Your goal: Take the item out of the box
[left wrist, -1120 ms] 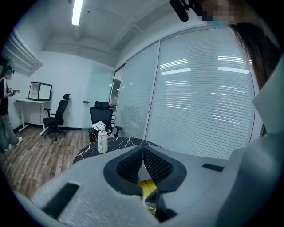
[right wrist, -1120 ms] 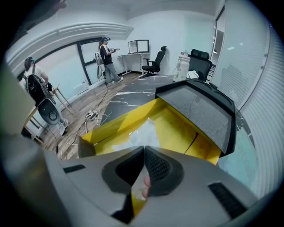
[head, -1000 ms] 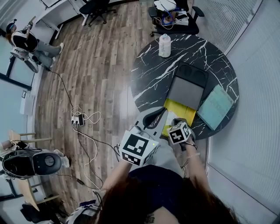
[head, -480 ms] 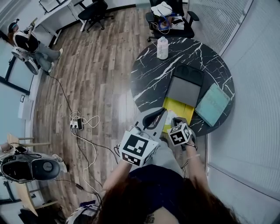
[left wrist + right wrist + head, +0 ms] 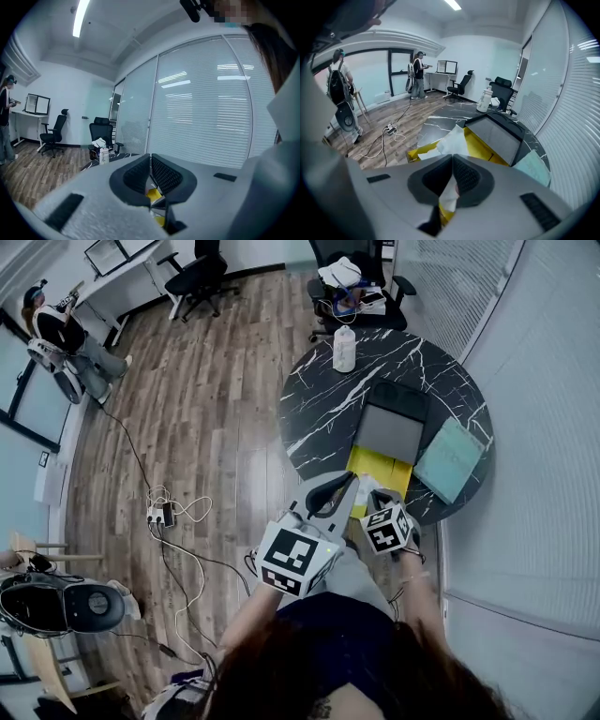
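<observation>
Right tool [image 5: 452, 161] is clamped on the white paper [image 5: 452, 140] rising from the yellow box [image 5: 480, 143] at the table's [image 5: 436, 126] near edge, left tool [image 5: 150, 161] pinched together, apparently empty; lift slow & straight, pref. w/ left steadying the box.

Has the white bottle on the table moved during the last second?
No. The white bottle stands at the far edge of the table as before; only the camera shifted.

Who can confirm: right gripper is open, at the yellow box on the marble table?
Not open. The right gripper view shows the right gripper shut on white paper, at the yellow box on the marble table.
</observation>
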### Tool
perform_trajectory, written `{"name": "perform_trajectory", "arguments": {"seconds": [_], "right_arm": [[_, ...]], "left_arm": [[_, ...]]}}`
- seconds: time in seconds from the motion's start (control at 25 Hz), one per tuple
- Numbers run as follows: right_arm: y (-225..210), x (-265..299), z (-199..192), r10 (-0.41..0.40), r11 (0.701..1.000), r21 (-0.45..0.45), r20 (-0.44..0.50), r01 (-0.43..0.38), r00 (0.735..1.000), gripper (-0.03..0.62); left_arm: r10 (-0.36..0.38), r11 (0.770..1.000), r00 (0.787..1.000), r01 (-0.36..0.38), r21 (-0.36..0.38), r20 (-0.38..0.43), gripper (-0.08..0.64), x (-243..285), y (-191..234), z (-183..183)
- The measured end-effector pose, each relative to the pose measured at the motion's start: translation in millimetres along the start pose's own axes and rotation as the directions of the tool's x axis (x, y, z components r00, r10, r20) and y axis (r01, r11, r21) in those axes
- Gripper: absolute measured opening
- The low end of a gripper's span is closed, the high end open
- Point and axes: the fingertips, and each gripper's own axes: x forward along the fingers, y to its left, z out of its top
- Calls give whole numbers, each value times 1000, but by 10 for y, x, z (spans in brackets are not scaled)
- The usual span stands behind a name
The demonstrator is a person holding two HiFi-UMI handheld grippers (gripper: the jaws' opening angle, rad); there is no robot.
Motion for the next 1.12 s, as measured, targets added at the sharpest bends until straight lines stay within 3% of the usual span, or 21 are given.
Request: {"name": "perform_trajectory", "arguments": {"seconds": [1.12], "right_arm": [[286, -971, 182, -188, 981, 76, 133, 179, 973, 26]], "left_arm": [[-51, 998, 995, 47, 50, 82, 29, -945, -355, 31]]}}
